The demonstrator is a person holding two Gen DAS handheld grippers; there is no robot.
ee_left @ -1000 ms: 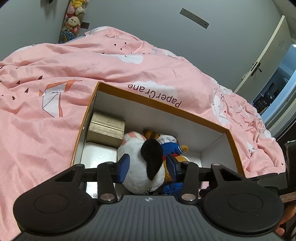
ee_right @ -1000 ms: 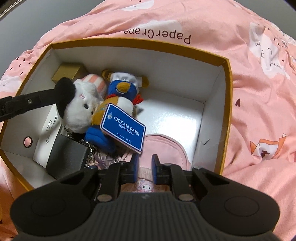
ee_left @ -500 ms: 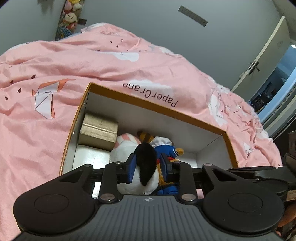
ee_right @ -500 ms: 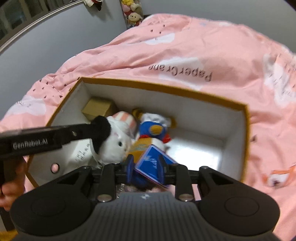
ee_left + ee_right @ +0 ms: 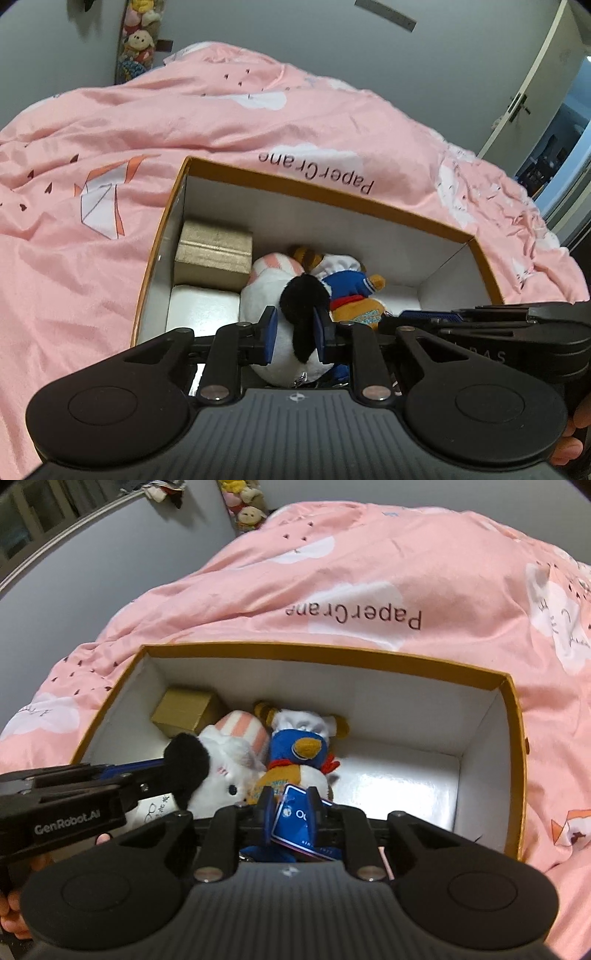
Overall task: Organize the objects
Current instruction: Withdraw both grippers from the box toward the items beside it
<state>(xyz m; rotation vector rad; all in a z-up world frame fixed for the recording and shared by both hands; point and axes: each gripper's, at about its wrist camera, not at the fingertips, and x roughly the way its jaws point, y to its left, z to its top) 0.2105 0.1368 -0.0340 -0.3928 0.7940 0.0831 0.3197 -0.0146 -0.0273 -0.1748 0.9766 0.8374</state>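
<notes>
An orange-rimmed white box [image 5: 317, 192] [image 5: 332, 653] sits on a pink bedspread. In it lie a white plush with a black ear [image 5: 266, 295] [image 5: 225, 771], a blue and orange bird plush [image 5: 351, 288] [image 5: 299, 757] and a gold box [image 5: 212, 254] [image 5: 184, 710]. My left gripper [image 5: 294, 334] is shut on the white plush's black ear [image 5: 303, 306]. My right gripper [image 5: 290, 818] is shut on the bird plush's blue Ocean Park tag [image 5: 295, 821].
The pink bedspread [image 5: 92, 177] surrounds the box. A white flat box [image 5: 201, 308] lies under the gold one. Hanging plush toys [image 5: 138, 33] are on the far wall. A door [image 5: 532, 85] stands at the right.
Both grippers have closed: the left on the white plush's black ear, the right on the blue tag. The right gripper has pulled back and up from the pink item.
</notes>
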